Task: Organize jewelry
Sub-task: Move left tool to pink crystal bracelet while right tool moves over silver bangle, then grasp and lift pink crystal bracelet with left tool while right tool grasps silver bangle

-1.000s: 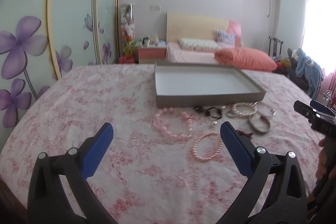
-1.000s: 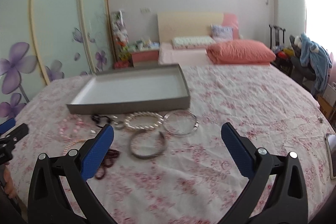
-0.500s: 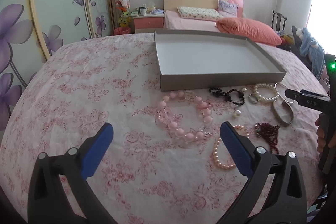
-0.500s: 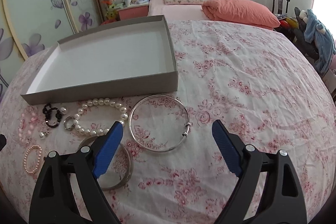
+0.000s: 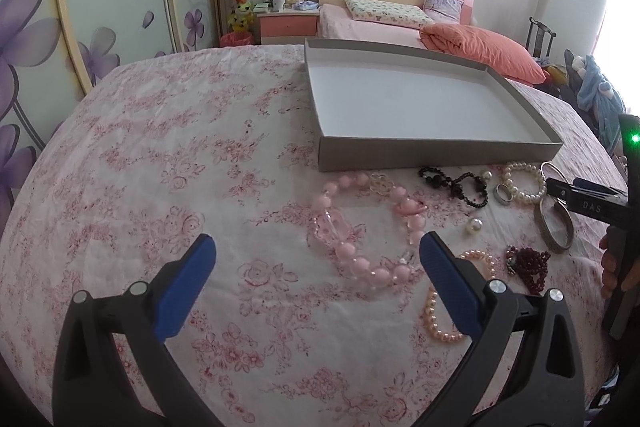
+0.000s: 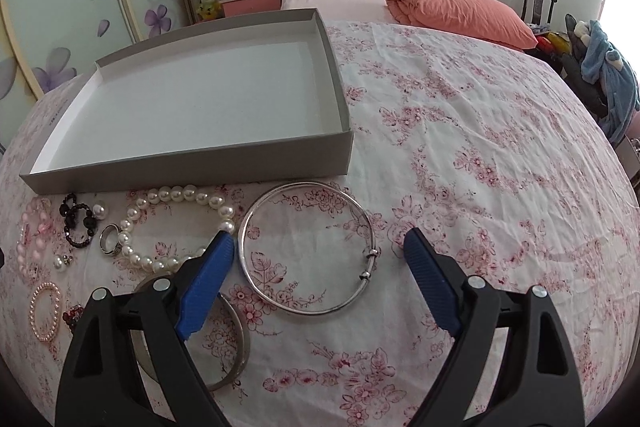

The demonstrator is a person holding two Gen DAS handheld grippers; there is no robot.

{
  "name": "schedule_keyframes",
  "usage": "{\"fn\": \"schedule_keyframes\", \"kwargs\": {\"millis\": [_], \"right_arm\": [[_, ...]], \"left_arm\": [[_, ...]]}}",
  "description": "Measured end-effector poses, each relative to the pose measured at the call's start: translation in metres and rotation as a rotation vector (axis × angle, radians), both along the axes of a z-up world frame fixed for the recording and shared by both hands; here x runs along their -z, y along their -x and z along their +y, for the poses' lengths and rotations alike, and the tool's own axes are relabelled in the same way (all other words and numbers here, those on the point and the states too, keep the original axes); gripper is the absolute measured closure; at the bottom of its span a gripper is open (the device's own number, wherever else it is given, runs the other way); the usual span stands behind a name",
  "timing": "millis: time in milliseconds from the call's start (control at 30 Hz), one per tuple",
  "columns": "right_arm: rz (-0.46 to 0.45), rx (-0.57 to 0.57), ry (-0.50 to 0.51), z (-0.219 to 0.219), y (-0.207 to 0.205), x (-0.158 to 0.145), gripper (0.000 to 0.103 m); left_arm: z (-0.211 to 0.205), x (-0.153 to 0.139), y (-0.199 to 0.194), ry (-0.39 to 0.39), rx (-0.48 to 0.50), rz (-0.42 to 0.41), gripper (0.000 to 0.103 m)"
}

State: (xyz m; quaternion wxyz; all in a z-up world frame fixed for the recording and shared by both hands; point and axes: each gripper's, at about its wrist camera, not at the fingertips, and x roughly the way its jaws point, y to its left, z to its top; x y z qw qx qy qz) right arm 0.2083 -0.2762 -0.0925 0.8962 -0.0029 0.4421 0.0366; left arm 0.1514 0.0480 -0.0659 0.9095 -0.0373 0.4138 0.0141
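Observation:
An empty grey tray [image 5: 440, 157] [image 6: 200, 167] lies on the floral cloth. In front of it lies loose jewelry. My left gripper [image 5: 316, 251] is open just above a pink bead necklace [image 5: 360, 263], with a small pink pearl bracelet [image 5: 436, 315] by its right finger. My right gripper [image 6: 318, 247] is open over a thin silver bangle [image 6: 308, 247]. A white pearl bracelet [image 6: 176, 227], a grey bangle [image 6: 236, 355], a ring [image 6: 110, 241], a black bead bracelet [image 6: 78, 223] and dark red beads [image 5: 528, 267] lie nearby. The right gripper also shows in the left wrist view [image 5: 588, 201].
The cloth-covered table [image 6: 480, 147] stretches to the right of the tray. Behind are a bed with an orange pillow [image 6: 460, 11], a nightstand [image 5: 286, 23], floral wardrobe doors [image 5: 80, 27] and a chair with blue clothing [image 6: 608, 75].
Both grippers have moved forward and down toward the jewelry. The left one now hovers at the pink necklace, the right one over the silver bangle. Both stay open.

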Motion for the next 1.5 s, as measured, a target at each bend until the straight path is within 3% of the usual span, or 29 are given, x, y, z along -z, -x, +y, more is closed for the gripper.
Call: {"fn": "schedule_keyframes", "kwargs": {"millis": [133,300,567,733,933,1133,1267,1500], "right_arm": [[-0.015,-0.009,-0.003,-0.002,-0.007,-0.001,0.033],[-0.014,0.029,-0.007,-0.014,-0.005,-0.002,0.033],[-0.013,0.052,-0.009,-0.026,-0.002,-0.002,0.033],[-0.013,0.052,-0.01,-0.026,-0.003,-0.002,0.032],[-0.013,0.053,-0.009,-0.026,-0.003,-0.002,0.032],[-0.013,0.052,-0.01,-0.026,-0.003,-0.001,0.032],[-0.015,0.05,-0.008,-0.025,-0.002,-0.001,0.033],[-0.016,0.042,-0.011,-0.025,0.002,-0.001,0.033]], "left_arm": [[0.005,0.002,-0.005,0.004,-0.014,0.011,0.004],[0.008,0.004,-0.01,-0.002,-0.019,0.023,0.01],[0.007,0.016,-0.026,-0.015,-0.009,0.075,0.031],[0.006,0.022,-0.036,-0.011,-0.011,0.094,0.038],[-0.001,0.021,-0.039,-0.039,-0.005,0.095,0.058],[-0.008,0.021,-0.035,-0.04,0.007,0.098,0.059],[-0.012,0.02,-0.035,-0.05,0.008,0.088,0.078],[-0.003,0.019,-0.033,-0.012,-0.007,0.085,0.079]]}}
